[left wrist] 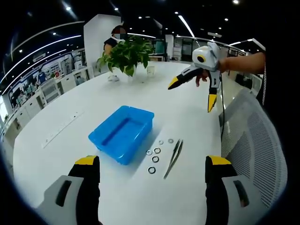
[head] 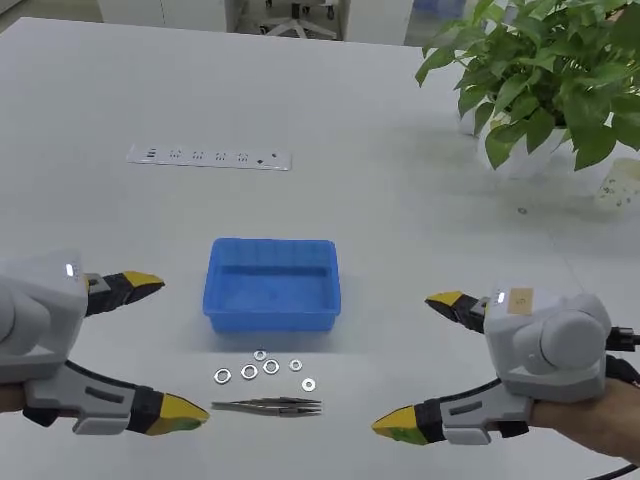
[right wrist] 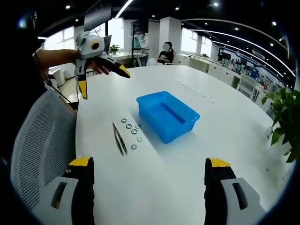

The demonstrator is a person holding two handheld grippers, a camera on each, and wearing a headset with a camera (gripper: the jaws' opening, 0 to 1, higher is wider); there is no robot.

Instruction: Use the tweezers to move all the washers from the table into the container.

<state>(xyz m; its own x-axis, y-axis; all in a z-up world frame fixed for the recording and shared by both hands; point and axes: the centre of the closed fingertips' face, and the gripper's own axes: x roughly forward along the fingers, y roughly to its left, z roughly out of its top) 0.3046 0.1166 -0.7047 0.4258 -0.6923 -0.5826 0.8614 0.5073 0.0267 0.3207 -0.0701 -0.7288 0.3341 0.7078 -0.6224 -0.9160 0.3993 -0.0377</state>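
The step in hand looked to be picking up the tweezers (head: 268,406): you'd have done best to lower one claw over their middle, jaws across the thin arms, and close gently so they didn't skid on the desk (head: 400,200). Your left claw (head: 180,347) and right claw (head: 404,362) both stood wide and empty, flanking the blue container (head: 272,318). The tweezers lay on the container's near side, the washers (head: 262,370) between them and its front wall, clear of both claws.
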